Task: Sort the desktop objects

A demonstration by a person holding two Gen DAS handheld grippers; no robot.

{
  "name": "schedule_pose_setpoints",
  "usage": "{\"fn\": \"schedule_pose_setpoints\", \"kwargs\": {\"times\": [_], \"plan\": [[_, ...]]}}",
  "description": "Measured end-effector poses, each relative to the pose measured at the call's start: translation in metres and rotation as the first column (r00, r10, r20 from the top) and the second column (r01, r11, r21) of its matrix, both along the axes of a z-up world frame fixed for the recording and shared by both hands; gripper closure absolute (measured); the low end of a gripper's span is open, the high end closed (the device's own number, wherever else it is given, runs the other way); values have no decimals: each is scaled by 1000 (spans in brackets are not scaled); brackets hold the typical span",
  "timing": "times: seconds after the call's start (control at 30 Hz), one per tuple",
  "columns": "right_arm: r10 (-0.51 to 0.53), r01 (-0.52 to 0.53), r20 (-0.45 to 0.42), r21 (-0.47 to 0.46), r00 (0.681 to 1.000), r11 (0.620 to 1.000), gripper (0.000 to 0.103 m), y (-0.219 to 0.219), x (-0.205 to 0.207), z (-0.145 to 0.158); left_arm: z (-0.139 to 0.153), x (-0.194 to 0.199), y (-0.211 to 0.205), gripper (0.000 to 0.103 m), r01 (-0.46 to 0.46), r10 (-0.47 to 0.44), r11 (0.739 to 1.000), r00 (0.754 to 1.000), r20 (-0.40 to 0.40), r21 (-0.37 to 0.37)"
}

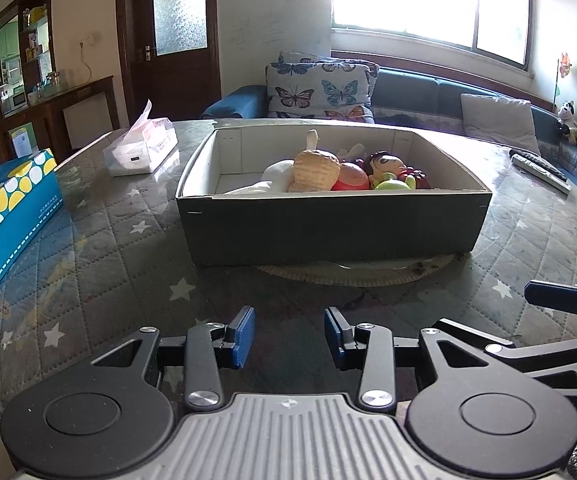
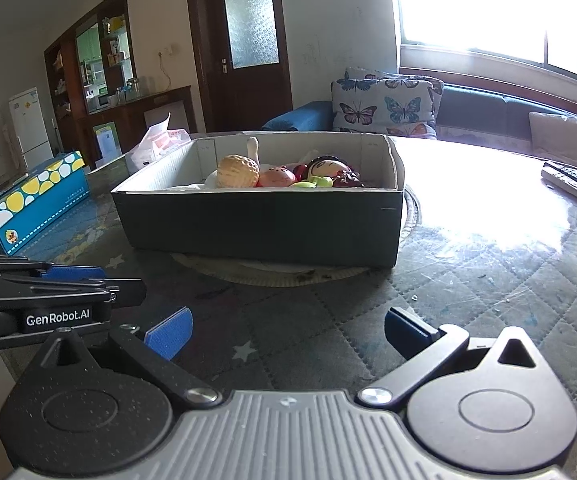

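Toys (image 1: pixel 352 172) lie heaped in the dark cardboard box (image 1: pixel 328 232) at the table's (image 1: pixel 128 264) middle, well beyond both grippers, which hold nothing above the quilted star cloth: the left gripper (image 1: pixel 289 336) with jaws a little apart, the right gripper (image 2: pixel 288 332) with jaws spread wide. Only the right wrist view shows "GenRobot.AI" on the left gripper's side. Farther off, the blue tissue box (image 1: pixel 8 216) and remote (image 1: pixel 540 168) lie to either side; a white fridge (image 2: pixel 28 128) shows in the right view alone.

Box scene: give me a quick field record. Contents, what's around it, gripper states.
box: open cardboard box on a round mat, centre of table
contents: toys piled toward its right half
left of box: blue tissue box, soft tissue pack
right of box: remote
left gripper: open, empty
right gripper: open wider, empty
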State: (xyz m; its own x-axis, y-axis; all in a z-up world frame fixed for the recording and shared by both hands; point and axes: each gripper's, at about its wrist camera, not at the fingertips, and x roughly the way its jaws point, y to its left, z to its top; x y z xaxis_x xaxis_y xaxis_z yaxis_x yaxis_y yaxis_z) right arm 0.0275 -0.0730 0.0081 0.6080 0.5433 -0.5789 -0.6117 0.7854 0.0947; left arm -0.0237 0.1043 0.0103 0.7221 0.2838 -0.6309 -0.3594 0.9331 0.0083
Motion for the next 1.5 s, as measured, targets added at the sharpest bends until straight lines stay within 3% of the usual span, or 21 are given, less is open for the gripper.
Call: {"fn": "schedule_pose_setpoints", "kwargs": {"times": [0.87,1.5], "plan": [[-33,30,-48,-63,998,998,0,25,41,-6,0,37,25,62,-39,40,999,999,-34,22],[-46,41,-84,-58,995,997,0,44,70,-3,-2,59,38,62,-60,62,998,996,-58,24]]}}
